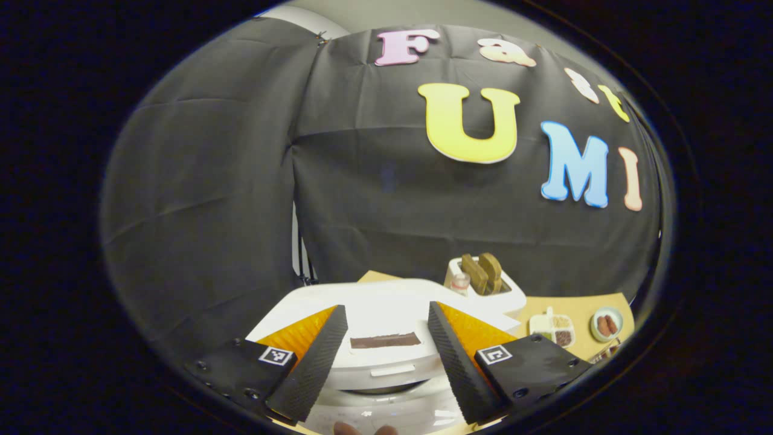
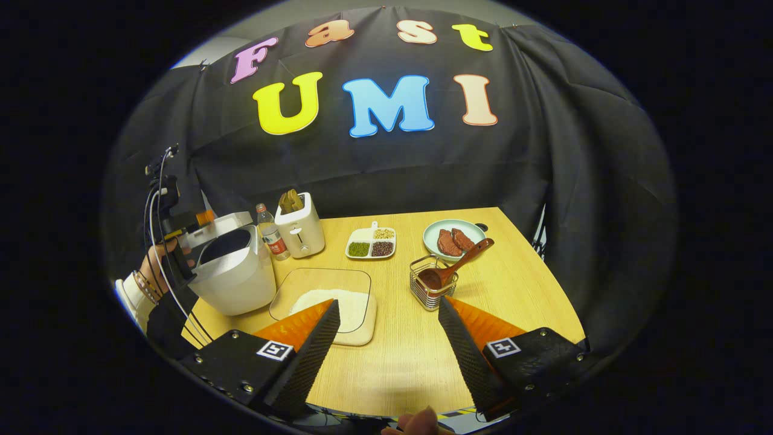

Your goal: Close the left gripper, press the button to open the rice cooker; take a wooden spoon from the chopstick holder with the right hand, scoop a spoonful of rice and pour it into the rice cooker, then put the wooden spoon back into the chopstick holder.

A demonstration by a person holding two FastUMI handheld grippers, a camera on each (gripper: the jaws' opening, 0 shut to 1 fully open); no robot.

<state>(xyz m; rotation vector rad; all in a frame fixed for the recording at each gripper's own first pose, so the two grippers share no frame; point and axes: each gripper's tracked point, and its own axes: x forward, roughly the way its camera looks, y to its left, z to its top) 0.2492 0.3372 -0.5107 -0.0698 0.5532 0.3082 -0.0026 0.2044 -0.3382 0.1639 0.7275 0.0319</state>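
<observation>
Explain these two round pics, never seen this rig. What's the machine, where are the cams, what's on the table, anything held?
No robot: a person holds a two-finger claw in each hand, with a fisheye camera riding on each.

The left gripper view looks along the left claw, open, right above the white rice cooker.

The right gripper view looks along the right claw, open and empty, over the wooden table. On it: rice cooker, bottle, toaster, a tray of rice, a divided dish of beans, a plate of meat, and a wire holder with the wooden spoon. The other claw and its hand are at the cooker.
</observation>
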